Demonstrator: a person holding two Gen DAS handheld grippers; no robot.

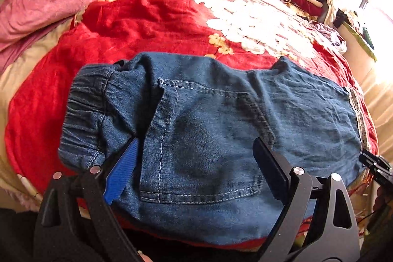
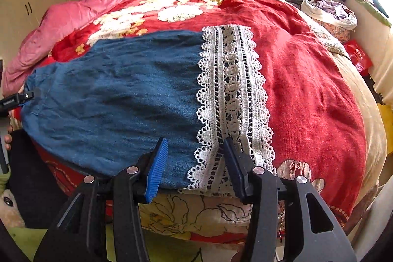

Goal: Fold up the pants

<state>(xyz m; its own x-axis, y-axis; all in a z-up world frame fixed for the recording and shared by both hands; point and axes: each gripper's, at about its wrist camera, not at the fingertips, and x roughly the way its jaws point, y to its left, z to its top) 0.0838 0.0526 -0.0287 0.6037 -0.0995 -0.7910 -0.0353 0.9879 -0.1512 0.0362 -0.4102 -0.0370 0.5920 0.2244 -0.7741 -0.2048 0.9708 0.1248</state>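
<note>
Our left gripper (image 1: 196, 163) has its jaws wide apart over the back pocket (image 1: 203, 139) near the waist of the pants (image 1: 221, 119), and nothing is pinched between them. Our right gripper (image 2: 195, 168) is half open at the other end, its fingers to either side of the place where the denim meets the lace hem (image 2: 233, 95); they hang above the near edge of the cloth and we judge they do not press on it.

The pants lie flat across the red bedspread (image 2: 307, 90), with the elastic waistband (image 1: 83, 110) at our left and the lace at our right. We think they are already folded once, leg upon leg, because only one leg width shows. The fold across the length is not yet done.

About writing: a red packet (image 2: 358, 56) at the bed's right edge carries white characters, too small to read. The small label on the left gripper, seen at the edge of the right view, is also not legible
</note>
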